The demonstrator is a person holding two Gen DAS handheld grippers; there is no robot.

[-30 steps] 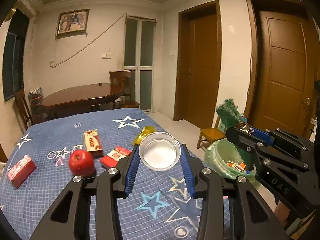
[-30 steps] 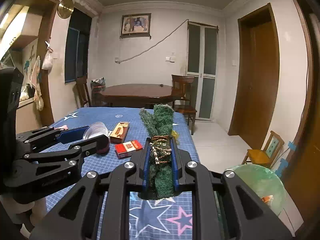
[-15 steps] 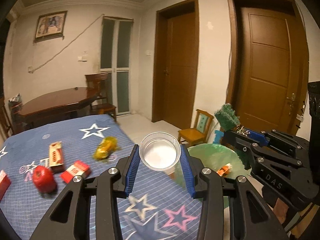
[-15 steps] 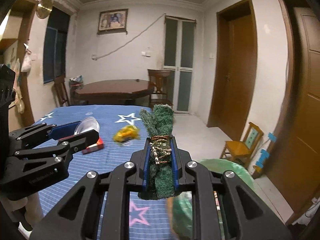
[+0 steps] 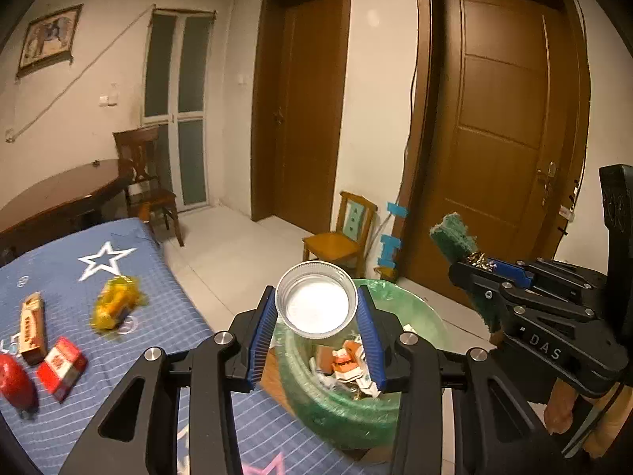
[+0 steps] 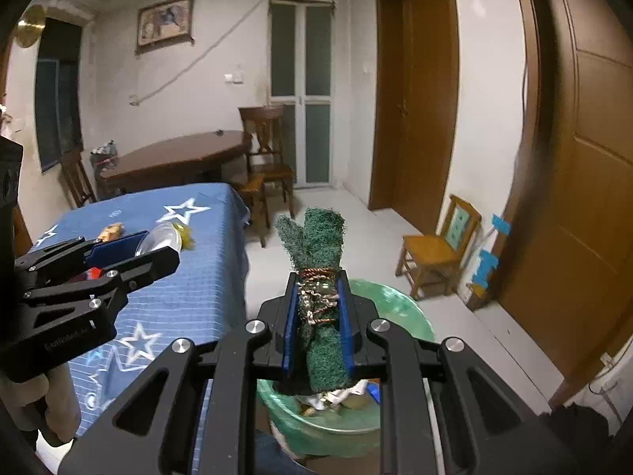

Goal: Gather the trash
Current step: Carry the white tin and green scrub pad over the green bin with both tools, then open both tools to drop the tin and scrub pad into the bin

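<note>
Left wrist view: left claw (image 5: 316,312) clamped on a round clear plastic lid (image 5: 316,304) with a ribbed rim, blue pads pressing its two sides. Lid hangs above the near rim of a round bin lined with a green plastic bag (image 5: 399,407); paper and orange scraps lie inside. Bin stands on the floor just beside the surface covered in a blue star-print cloth (image 5: 166,316). On that cloth, well left of the claw — a crumpled yellow wrapper (image 5: 114,306), a tan oblong carton (image 5: 31,326), a red-and-white small box (image 5: 61,362), a red apple (image 5: 16,384).

Right wrist view: right claw (image 6: 318,316) closed tight on a dark green scouring pad bound with copper wire (image 6: 320,289), held upright — its lower end over the green-lined bin (image 6: 399,312). Left claw (image 6: 156,247) shows at the left edge over the blue cloth (image 6: 198,277), with the lid (image 6: 160,237) seen edge-on.
</note>
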